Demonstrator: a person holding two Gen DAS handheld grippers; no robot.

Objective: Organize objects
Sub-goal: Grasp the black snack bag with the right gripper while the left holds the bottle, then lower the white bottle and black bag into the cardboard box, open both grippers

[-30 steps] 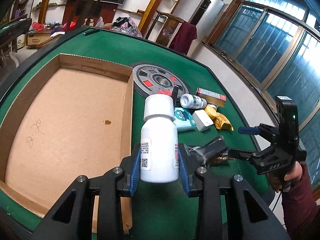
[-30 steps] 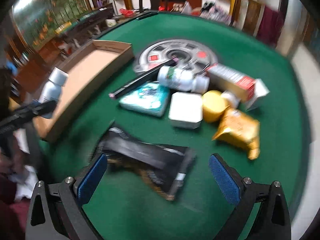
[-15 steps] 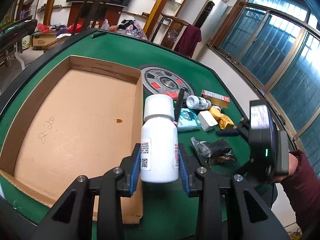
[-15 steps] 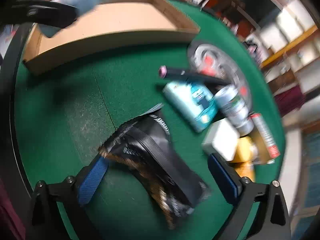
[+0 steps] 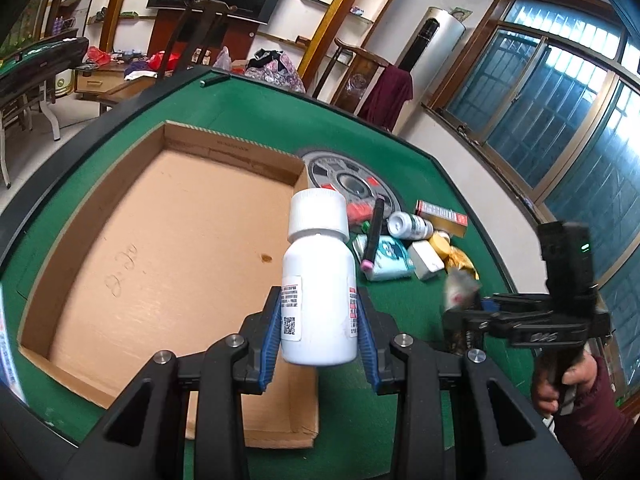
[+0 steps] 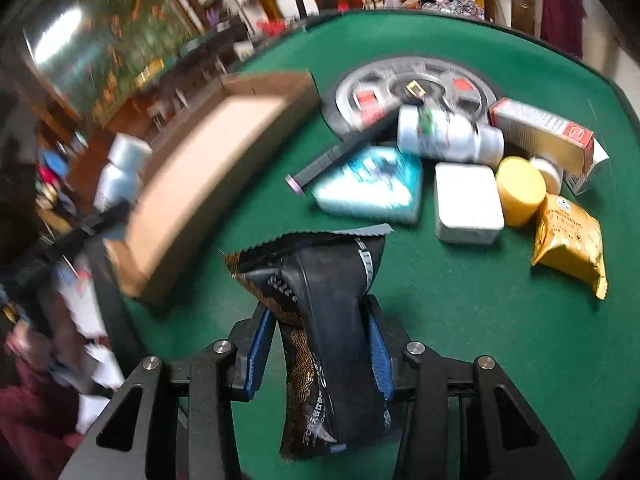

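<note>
Upright between the blue pads (image 5: 270, 338) of the left gripper (image 5: 319, 336), a white pill bottle (image 5: 319, 292) with a ribbed white cap is clamped at its lower body, held in the air above the near right corner of a shallow cardboard tray (image 5: 168, 248) that lies on the green felt table (image 5: 248, 108). Meanwhile the right gripper (image 6: 318, 350) is closed on a black snack packet (image 6: 320, 320), which is pinched at its middle and lifted off the felt, its serrated top edge pointing away from the camera. Beyond it a loose cluster is seen on the table: a teal tissue pack (image 6: 372, 186) with a dark pen-like stick (image 6: 340, 152) lying partly over it, a white bottle on its side (image 6: 448, 136), a flat white box (image 6: 468, 202), a yellow-lidded jar (image 6: 520, 190), a red-and-cream carton (image 6: 540, 132) and a yellow sachet (image 6: 570, 240). A round grey centre panel (image 6: 416, 88) is set into the felt behind them. The right gripper's view is partly blurred.
</note>
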